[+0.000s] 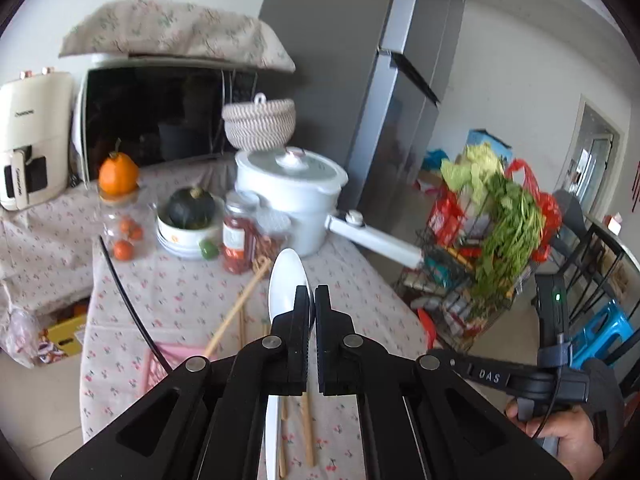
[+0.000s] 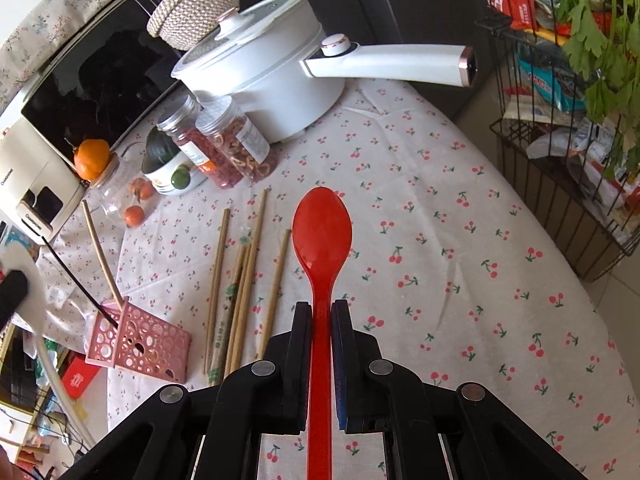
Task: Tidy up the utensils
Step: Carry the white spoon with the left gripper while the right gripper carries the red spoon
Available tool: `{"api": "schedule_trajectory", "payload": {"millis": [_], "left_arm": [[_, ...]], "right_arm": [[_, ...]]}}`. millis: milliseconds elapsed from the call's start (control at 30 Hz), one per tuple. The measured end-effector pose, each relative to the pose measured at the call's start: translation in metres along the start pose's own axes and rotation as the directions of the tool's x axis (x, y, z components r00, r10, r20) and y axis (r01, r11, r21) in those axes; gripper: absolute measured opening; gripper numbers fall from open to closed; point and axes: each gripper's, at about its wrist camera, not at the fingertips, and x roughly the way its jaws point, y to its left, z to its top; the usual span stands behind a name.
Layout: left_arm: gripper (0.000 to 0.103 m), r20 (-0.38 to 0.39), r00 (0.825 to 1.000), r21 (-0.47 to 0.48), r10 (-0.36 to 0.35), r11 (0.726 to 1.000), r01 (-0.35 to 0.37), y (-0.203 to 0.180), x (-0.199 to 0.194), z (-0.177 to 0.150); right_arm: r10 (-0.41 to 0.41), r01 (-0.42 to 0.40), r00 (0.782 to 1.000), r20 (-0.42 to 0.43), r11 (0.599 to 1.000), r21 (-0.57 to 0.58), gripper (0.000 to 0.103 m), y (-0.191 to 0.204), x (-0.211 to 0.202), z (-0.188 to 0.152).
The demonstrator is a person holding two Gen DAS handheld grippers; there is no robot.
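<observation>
Left gripper, jaws clenched on a white spoon held above the cherry-print tablecloth; right gripper, jaws clenched on the handle of a red spoon, bowl pointing forward. On the cloth beyond lie loose wooden chopsticks beside a pink perforated holder with two sticks in it. Farther back stand jars and a white pot.
</observation>
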Motion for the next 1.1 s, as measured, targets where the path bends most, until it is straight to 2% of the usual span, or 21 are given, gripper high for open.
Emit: {"api": "schedule_trajectory", "payload": {"millis": [67, 133, 200, 333, 500, 867, 1033, 1067, 1100], "left_arm": [[0.002, 0.079, 0.997, -0.013, 0.018, 1.0, -0.017, 0.013, -0.006, 0.006], [0.002, 0.169, 0.985, -0.019, 0.043, 0.999, -0.041, 0.026, -0.009, 0.007], [0.002, 0.224, 0.972, -0.016, 0.07, 0.998, -0.068, 0.038, -0.005, 0.007], [0.002, 0.233, 0.962, -0.019, 0.144, 0.989, -0.144, 0.054, 0.019, -0.002], [0.002, 0.245, 0.953, -0.046, 0.178, 0.984, -0.172, 0.071, 0.039, -0.014], [0.002, 0.2, 0.955, -0.058, 0.218, 0.976, -0.21, 0.08, 0.06, -0.039], [0.006, 0.073, 0.976, -0.08, 0.204, 0.977, -0.198, 0.084, 0.061, -0.044], [0.009, 0.053, 0.978, -0.081, 0.203, 0.977, -0.198, 0.084, 0.059, -0.044], [0.016, 0.036, 0.979, -0.083, 0.2, 0.977, -0.196, 0.084, 0.055, -0.044]], "right_arm": [[0.0, 0.0, 1.0, 0.0, 1.0, 0.0, 0.008, 0.004, 0.002, 0.0], [-0.001, 0.001, 1.0, -0.001, 1.0, -0.007, 0.008, 0.007, 0.004, -0.001], [-0.004, 0.004, 1.0, -0.002, 1.0, -0.014, 0.008, 0.01, 0.005, -0.001], [-0.004, 0.004, 1.0, -0.002, 1.0, -0.023, 0.008, 0.013, 0.007, -0.001], [-0.008, 0.008, 1.0, -0.003, 0.999, -0.042, 0.008, 0.018, 0.012, 0.001], [-0.004, 0.005, 1.0, 0.007, 0.998, -0.058, 0.008, 0.028, 0.018, 0.002], [0.024, -0.022, 0.999, 0.038, 0.998, -0.06, 0.008, 0.035, 0.015, 0.002], [0.035, -0.032, 0.998, 0.047, 0.998, -0.058, 0.008, 0.038, 0.014, 0.002], [0.046, -0.043, 0.997, 0.054, 0.998, -0.056, 0.008, 0.041, 0.012, 0.002]]}}
